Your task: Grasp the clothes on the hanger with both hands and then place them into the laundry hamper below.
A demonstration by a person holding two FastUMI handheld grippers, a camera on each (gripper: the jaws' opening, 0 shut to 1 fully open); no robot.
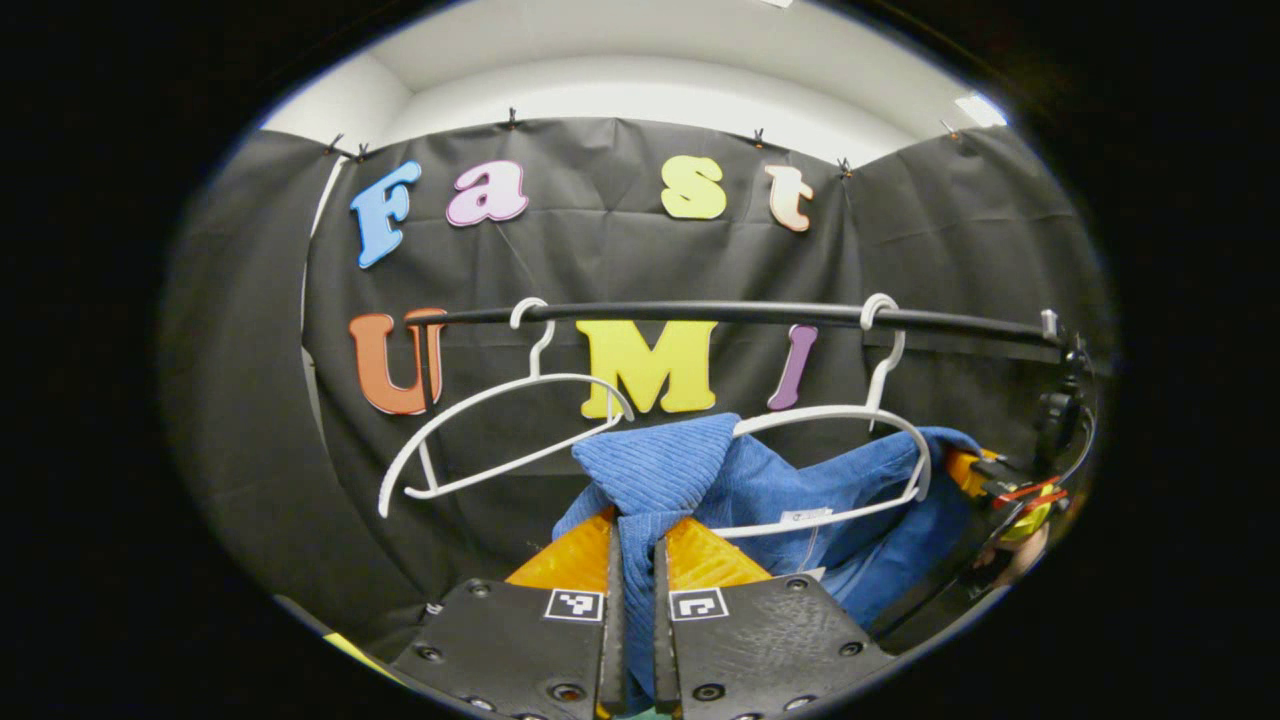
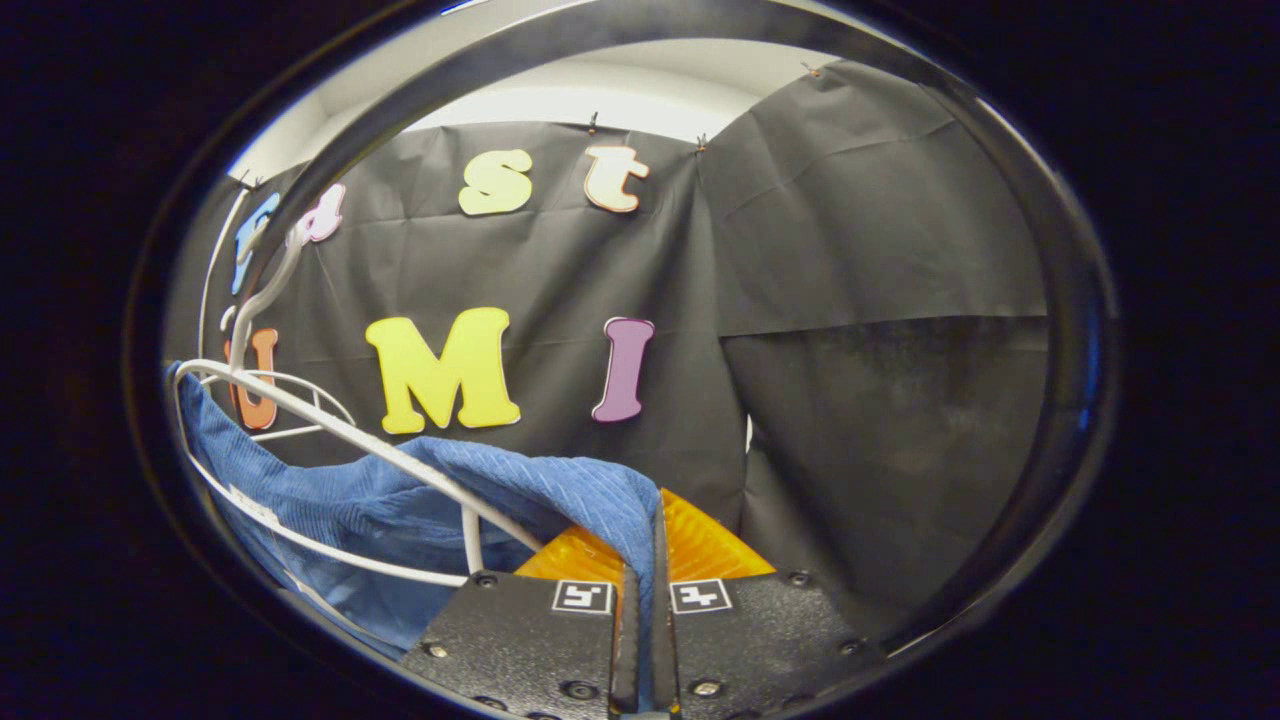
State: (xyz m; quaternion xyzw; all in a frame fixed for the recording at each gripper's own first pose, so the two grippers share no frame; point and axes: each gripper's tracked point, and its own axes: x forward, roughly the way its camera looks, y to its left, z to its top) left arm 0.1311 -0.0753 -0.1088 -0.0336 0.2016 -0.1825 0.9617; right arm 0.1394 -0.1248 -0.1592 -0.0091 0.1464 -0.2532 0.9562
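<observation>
In the left gripper view, the left gripper (image 1: pixel 634 560) is closed narrowly on a fold of the blue garment (image 1: pixel 700 470). Both fingers press on the cloth, and a strip of the blue fabric runs down between them. The garment is a ribbed blue cloth. It hangs on a white hanger (image 1: pixel 850 415) at the right side of this view, and the hook of this hanger sits over a black rail (image 1: pixel 700 313). The cloth is pulled up into a peak just above the fingers, and the rest of it drapes to the right, below the hanger bar. A small white label (image 1: pixel 805 516) shows on the cloth near the lower bar. A second white hanger (image 1: pixel 500 400) hangs on the same rail, more to the left, tilted and bare. At the far right edge, the other gripper (image 1: pixel 1010 495) is partly visible beside the garment, together with a bit of the hand that holds it.

In the right gripper view, the right gripper (image 2: pixel 645 570) also holds the blue garment (image 2: pixel 400 500), with both fingers nearly together and a fold of cloth between them. From there the garment spreads to the left, across the white hanger (image 2: pixel 330 425). The black rail (image 2: pixel 420 90) curves close overhead.
</observation>
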